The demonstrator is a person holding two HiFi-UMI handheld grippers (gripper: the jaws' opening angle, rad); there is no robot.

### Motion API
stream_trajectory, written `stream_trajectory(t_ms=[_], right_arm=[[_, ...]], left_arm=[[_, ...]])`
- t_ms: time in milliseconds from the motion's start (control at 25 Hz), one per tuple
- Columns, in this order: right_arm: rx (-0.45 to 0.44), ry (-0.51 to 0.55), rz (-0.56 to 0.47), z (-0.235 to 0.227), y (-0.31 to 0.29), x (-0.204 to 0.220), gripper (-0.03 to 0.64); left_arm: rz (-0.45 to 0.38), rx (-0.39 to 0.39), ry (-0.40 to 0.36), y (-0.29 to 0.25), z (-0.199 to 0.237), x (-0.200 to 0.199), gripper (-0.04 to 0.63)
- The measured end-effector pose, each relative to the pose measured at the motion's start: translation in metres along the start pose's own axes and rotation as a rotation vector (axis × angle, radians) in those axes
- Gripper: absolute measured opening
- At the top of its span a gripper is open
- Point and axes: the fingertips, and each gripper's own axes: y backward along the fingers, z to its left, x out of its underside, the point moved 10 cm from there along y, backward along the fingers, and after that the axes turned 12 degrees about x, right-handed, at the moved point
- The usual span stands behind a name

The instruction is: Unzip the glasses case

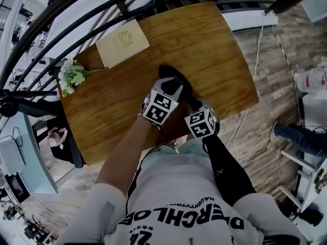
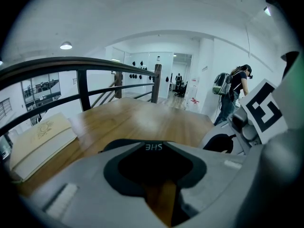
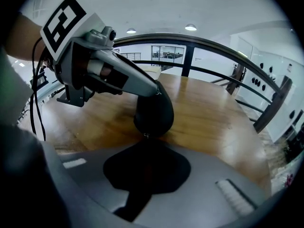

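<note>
Glasses case [image 1: 169, 71]: black, rounded and apparently closed, lying near the middle of the wooden tabletop [image 1: 219, 45]. Both hands reach forward side by side and slant downward. Left tool [image 2: 154, 148]: jaws clamped on the case. Right tool [image 3: 145, 145]: jaws pressed fully together, tips at the small metal zip pull [image 3: 145, 136] on the case's near end; whether the pull is pinched cannot be told. Cream booklet [image 1: 122, 42] and flowers [image 1: 73, 75] lie well apart, at left.
</note>
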Motion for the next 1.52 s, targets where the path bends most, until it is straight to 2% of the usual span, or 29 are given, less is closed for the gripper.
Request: stream_trajectory(t_ms=[720, 1280, 1440, 1520], right_arm=[[0.075, 0.028, 0.009, -0.025, -0.008, -0.005, 0.031], [0.105, 0.138, 0.026, -0.031, -0.021, -0.015, 0.032], [0.095, 0.154, 0.025, -0.031, -0.020, -0.013, 0.029], [0.073, 0.121, 0.034, -0.030, -0.017, -0.013, 0.029]], left_arm=[[0.004, 0.021, -0.005, -0.001, 0.000, 0.000, 0.110], [0.015, 0.008, -0.023, -0.003, -0.001, -0.001, 0.107], [-0.004, 0.008, -0.021, -0.004, -0.002, 0.001, 0.107], [-0.001, 0.006, -0.055, -0.001, -0.004, 0.000, 0.109]])
